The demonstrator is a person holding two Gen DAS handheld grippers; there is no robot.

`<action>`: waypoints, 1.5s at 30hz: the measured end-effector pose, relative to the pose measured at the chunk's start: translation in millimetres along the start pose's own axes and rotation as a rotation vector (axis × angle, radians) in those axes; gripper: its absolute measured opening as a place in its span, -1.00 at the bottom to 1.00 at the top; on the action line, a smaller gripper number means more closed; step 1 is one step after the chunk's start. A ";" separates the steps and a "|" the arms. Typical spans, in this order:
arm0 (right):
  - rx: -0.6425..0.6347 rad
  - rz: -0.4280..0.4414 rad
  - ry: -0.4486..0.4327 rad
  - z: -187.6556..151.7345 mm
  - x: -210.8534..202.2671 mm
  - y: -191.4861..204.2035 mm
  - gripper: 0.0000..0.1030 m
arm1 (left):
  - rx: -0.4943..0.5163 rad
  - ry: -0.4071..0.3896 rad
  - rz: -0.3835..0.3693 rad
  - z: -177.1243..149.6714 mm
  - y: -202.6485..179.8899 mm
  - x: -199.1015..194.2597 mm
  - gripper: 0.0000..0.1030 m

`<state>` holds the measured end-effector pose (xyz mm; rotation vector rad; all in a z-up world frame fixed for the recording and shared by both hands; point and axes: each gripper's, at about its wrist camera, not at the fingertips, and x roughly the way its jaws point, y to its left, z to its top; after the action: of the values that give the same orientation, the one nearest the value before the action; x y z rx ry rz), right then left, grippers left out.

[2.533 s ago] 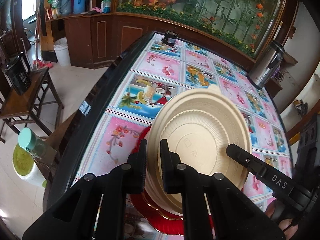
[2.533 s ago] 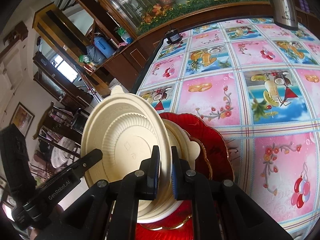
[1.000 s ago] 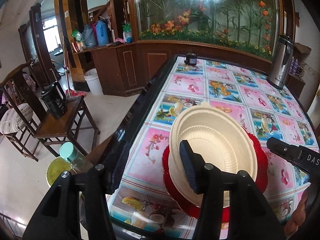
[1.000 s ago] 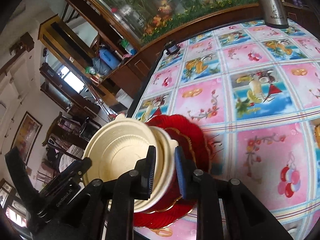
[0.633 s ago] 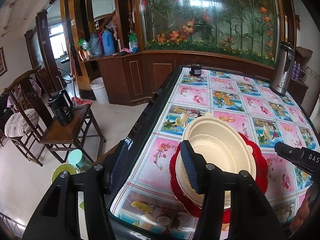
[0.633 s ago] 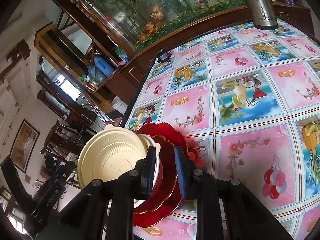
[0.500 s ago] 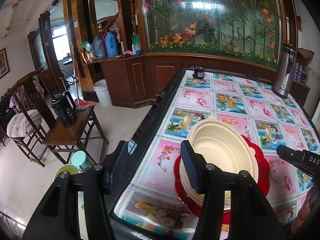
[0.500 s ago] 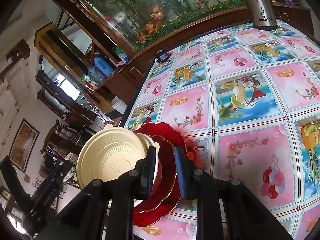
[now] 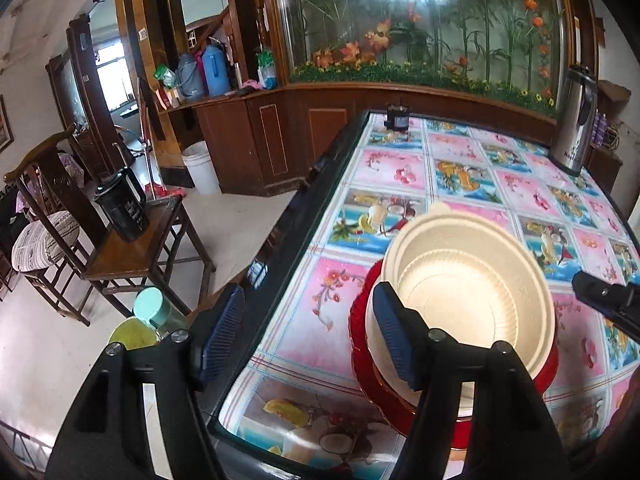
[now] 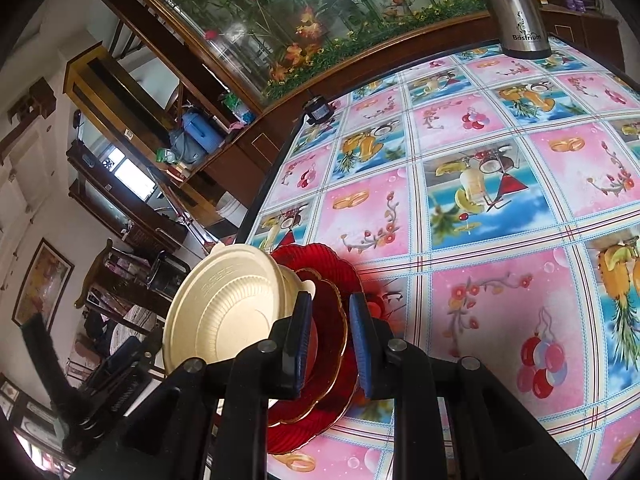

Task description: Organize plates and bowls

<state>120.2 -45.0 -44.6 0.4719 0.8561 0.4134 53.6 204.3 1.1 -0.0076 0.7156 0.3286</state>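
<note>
Matt ribbed cream bowls (image 9: 472, 296) looking like moulded pulp, glossy red plates (image 10: 324, 344) gleaming like glass, shiny printed tablecloth (image 10: 500, 208) reflecting light

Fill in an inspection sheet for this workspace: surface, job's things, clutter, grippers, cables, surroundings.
Surface: table under a pink and blue picture-tile cloth, dark edge.
Job's things: cream bowls nested upright on stacked red plates, near the table's corner.
Clutter: steel flask and small dark jar at the far end.
Grippers: left gripper open, jaws just been opening, nothing between them, its right finger in front of the bowls' rim; right gripper jaws a narrow gap apart in front of the plates' rim, no grip visible.
Cables: nothing seen.
Surroundings: wooden chair holding a black kettle, white bin, glassed plant display.
</note>
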 end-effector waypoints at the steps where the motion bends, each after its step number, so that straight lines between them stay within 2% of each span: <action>1: 0.002 0.000 0.001 0.3 0.7 -0.6 -0.57 | 0.000 -0.008 0.005 0.4 0.5 -1.2 0.29; 5: 0.007 -0.007 0.010 0.4 4.4 -3.0 -0.56 | -0.005 -0.029 0.028 1.8 6.2 -4.7 0.29; 7: 0.014 -0.011 0.016 -0.4 6.3 -5.3 -0.49 | -0.010 -0.030 0.034 1.6 10.0 -3.4 0.29; 11: 0.026 -0.021 0.024 -0.5 9.3 -10.0 -0.40 | -0.055 0.002 0.031 1.4 26.2 7.7 0.29; 15: 0.039 -0.033 0.033 -0.9 12.9 -14.0 -0.24 | -0.193 0.106 -0.041 -3.1 55.1 31.4 0.29; 19: 0.040 -0.049 0.053 -4.1 19.3 -14.3 -0.24 | -0.334 0.241 -0.115 -16.8 75.2 64.1 0.29; 21: 0.043 -0.057 0.065 -5.4 23.9 -15.7 -0.24 | -0.392 0.298 -0.182 -23.7 78.1 77.0 0.29; 23: 0.047 -0.066 0.076 -6.9 28.5 -17.1 -0.23 | -0.424 0.334 -0.228 -27.7 76.6 83.9 0.29; 26: 0.063 -0.082 0.096 -9.2 35.5 -21.1 -0.20 | -0.438 0.381 -0.212 -31.3 70.2 93.7 0.30; 31: 0.103 -0.069 0.133 -13.6 47.6 -28.2 -0.20 | -0.437 0.380 -0.186 -28.8 70.5 93.2 0.29; 40: 0.122 -0.049 0.143 -16.3 56.8 -33.1 -0.21 | -0.415 0.432 -0.274 -32.2 56.6 93.8 0.29; 44: 0.124 -0.039 0.145 -17.1 60.3 -34.2 -0.23 | -0.474 0.446 -0.327 -37.6 60.0 100.6 0.27; 45: 0.123 -0.035 0.145 -17.8 61.0 -34.8 -0.23 | -0.457 0.437 -0.326 -36.5 57.7 99.1 0.27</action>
<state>147.5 -37.6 -111.3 0.5450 1.0330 0.3674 82.9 283.8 -84.4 -0.6403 1.0403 0.1701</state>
